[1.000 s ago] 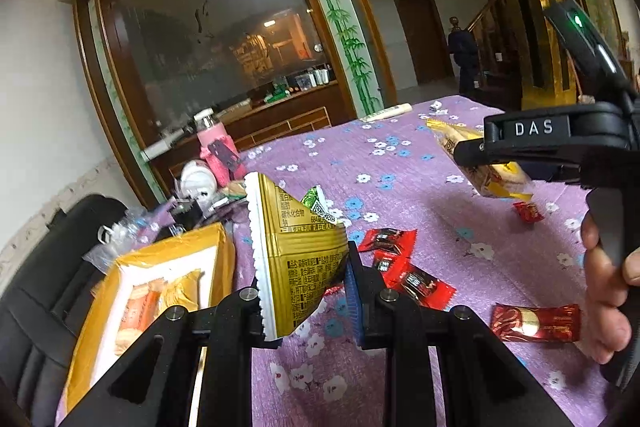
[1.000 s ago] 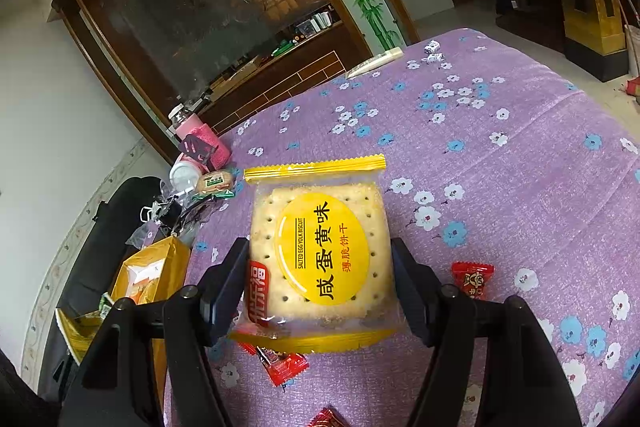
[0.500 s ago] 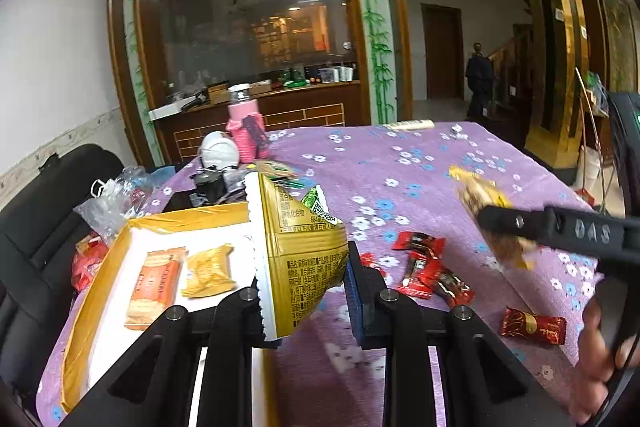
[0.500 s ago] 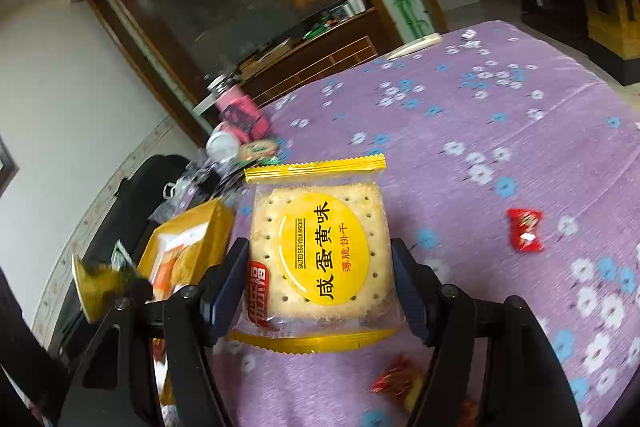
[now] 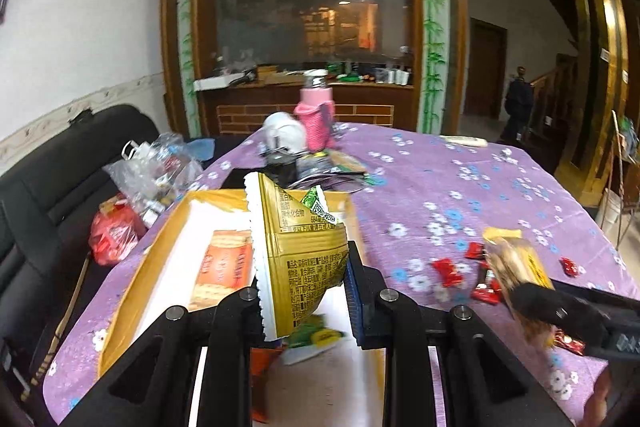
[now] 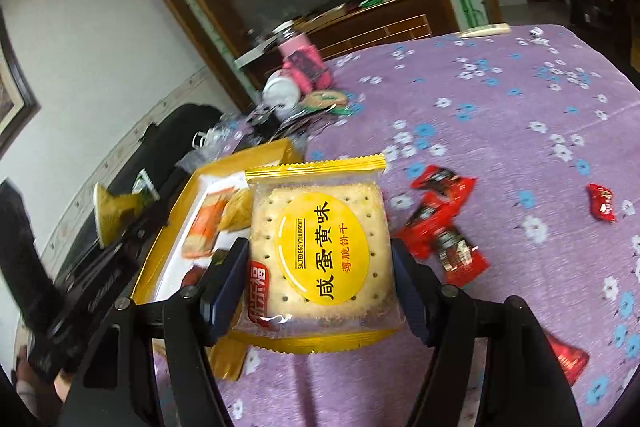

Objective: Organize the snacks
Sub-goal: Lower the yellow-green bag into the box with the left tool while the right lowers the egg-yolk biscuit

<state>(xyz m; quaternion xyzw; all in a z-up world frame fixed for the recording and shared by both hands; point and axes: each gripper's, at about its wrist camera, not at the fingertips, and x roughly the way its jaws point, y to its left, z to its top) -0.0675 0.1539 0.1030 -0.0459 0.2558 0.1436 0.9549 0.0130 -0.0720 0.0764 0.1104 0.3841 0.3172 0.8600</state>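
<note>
Left gripper (image 5: 306,287) jaws pinching gold snack packet (image 5: 296,251), held above yellow box (image 5: 132,291). Right gripper (image 6: 320,291) jaws clamping egg-yolk biscuit pack (image 6: 320,247), just beside box over tabletop (image 6: 520,87). Risks: grippers crowding box and colliding; slick wrapper slipping on release, landing among red candies (image 6: 444,223).

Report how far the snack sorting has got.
Done: an orange packet and a few other snacks already lie in the yellow box. In hand: the left gripper holds a gold triangular packet above the box; the right gripper clamps a salted egg yolk biscuit pack beside it. Left: both packs to release, and the red candies scattered on the purple tablecloth.
</note>
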